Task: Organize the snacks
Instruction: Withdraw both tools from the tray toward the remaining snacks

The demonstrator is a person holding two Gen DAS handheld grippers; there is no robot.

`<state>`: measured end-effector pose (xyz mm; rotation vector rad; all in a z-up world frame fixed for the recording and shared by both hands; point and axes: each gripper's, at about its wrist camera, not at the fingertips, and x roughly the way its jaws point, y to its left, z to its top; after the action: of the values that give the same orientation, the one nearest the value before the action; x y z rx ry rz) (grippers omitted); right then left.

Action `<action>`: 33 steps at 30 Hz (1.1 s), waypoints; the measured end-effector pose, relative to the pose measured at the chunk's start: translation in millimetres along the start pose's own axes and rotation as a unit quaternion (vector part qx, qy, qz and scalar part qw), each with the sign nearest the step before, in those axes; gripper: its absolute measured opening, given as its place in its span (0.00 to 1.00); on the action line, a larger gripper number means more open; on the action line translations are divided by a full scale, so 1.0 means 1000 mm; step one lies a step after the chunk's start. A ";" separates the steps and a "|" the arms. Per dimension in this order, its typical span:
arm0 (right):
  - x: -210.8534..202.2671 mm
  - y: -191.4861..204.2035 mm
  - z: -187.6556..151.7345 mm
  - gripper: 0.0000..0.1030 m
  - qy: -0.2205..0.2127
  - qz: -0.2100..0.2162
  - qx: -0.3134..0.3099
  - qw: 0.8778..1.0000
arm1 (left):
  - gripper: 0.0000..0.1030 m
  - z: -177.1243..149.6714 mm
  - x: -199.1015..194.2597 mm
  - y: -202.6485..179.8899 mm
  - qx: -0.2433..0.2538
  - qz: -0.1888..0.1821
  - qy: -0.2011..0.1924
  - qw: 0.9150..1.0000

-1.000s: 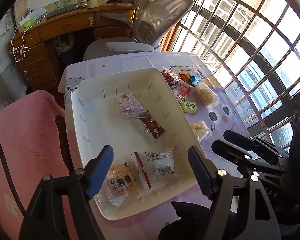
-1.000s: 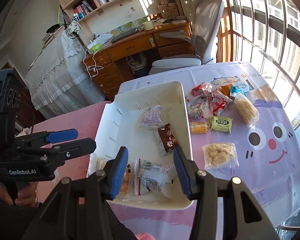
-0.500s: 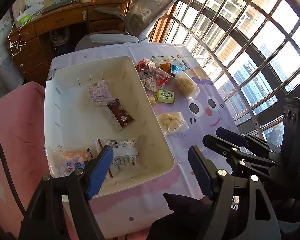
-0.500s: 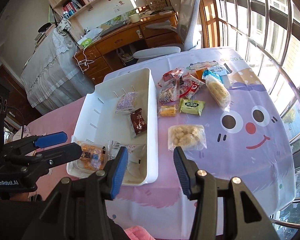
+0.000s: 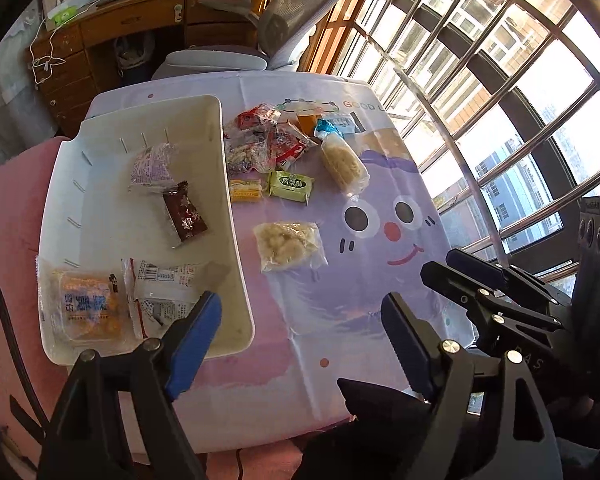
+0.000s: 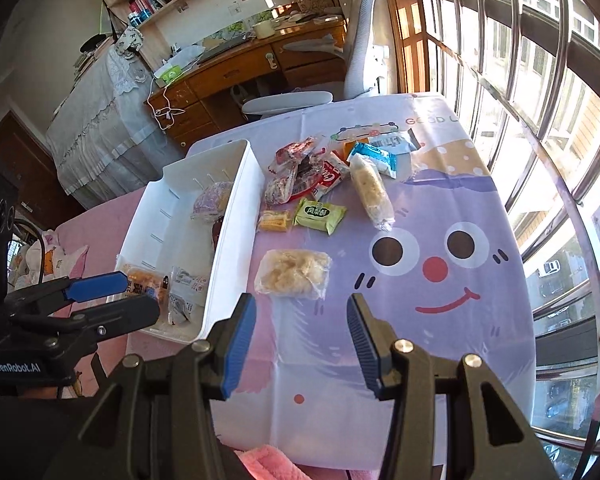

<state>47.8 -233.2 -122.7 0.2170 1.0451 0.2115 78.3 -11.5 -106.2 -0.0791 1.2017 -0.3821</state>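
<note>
A white bin [image 5: 236, 248] [image 6: 232, 248] holds a purple pack [image 5: 152, 164], a brown pack [image 5: 184, 214], an orange pack [image 5: 88, 306] and a white pack [image 5: 164, 292]. To its right lie loose snacks: a clear bag of pale puffs [image 5: 288, 244] [image 6: 294, 274], a green pack [image 5: 292, 186] [image 6: 320, 214], a yellow pack [image 6: 274, 220], a long pale bag [image 6: 370, 190] and a pile of red packs [image 5: 264, 140]. My left gripper [image 5: 300, 308] hovers by the bin's near right corner, jaws opening, nothing between them. My right gripper [image 6: 300, 312] is open and empty just short of the puff bag.
A purple tablecloth with a cartoon face [image 6: 428, 272] covers the table, whose right edge runs along a barred window [image 6: 560, 160]. A grey office chair [image 6: 364, 60] and a wooden desk [image 6: 236, 72] stand behind. Pink cloth [image 5: 8, 220] lies left of the bin.
Both grippers have swung right, from above the bin to the tablecloth beside it. The left jaws stand slightly wider. No snack has moved.
</note>
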 end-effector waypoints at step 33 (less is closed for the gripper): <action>0.039 -0.084 0.055 0.47 -0.008 0.041 -0.113 0.993 | 0.83 0.016 0.099 -0.014 -0.342 0.084 0.053 0.934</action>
<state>120.2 -306.7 -152.0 0.0557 0.9889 0.3987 120.0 -59.5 -185.0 -0.5600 1.3940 0.2015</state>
